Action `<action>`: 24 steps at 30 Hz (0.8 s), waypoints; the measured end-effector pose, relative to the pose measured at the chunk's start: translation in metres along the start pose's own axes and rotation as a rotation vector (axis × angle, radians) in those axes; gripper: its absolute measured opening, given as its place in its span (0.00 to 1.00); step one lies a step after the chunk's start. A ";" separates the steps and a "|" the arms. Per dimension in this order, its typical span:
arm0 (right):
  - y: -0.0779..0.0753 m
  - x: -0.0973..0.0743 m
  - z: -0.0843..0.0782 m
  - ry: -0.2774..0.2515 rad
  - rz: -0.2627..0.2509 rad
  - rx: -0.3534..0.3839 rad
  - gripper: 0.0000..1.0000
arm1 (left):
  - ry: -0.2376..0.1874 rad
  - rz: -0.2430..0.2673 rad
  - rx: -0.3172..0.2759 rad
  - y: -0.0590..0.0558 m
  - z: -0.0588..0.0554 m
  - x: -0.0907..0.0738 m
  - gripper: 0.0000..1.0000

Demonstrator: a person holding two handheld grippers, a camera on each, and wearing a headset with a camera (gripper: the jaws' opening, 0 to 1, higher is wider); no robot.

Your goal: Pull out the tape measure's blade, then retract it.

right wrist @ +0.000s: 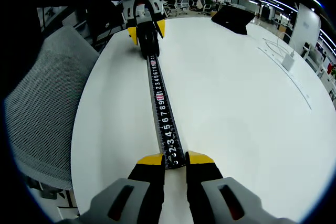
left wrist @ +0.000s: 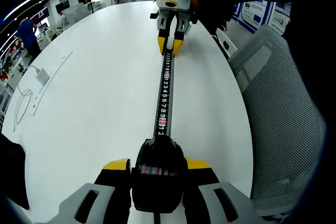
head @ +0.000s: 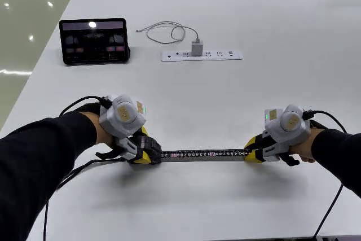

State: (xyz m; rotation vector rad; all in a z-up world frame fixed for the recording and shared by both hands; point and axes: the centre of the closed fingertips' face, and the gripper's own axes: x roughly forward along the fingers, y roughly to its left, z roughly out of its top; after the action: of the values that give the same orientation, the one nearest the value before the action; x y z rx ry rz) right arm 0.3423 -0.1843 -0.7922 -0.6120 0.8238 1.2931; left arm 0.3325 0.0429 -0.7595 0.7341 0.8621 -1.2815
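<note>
While the head view looks down on the whole counter, with a tablet propped at the far left and a power strip carrying a charger well beyond the work, the two gripper views look along the tape measure from either end. The left gripper view shows the black case close up and the numbered blade running straight away to the right tongs. The right gripper view shows the blade's end between its own tips, and a grey mesh chair past the counter's edge. The blade lies flat on the counter, pulled out between the two hands, parallel to the near edge and close to it. Broad bare surface lies between it and the power strip. The left tongs are parted only as wide as the case and clamp it by its sides. The right tongs are almost closed, their yellow tips pressed on either side of the blade's end.
</note>
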 end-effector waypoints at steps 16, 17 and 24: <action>0.000 0.002 0.002 0.004 -0.010 0.013 0.14 | -0.006 0.005 -0.005 0.000 0.001 0.001 0.34; 0.000 0.002 0.002 0.004 -0.011 0.013 0.14 | -0.005 0.005 -0.005 0.000 0.001 0.001 0.34; -0.007 -0.001 0.008 -0.025 -0.052 0.047 0.25 | -0.008 0.006 -0.008 0.000 0.001 0.001 0.35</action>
State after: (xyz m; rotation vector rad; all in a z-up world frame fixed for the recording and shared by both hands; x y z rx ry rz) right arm 0.3508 -0.1798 -0.7869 -0.5751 0.8107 1.2291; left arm 0.3327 0.0417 -0.7601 0.7241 0.8570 -1.2742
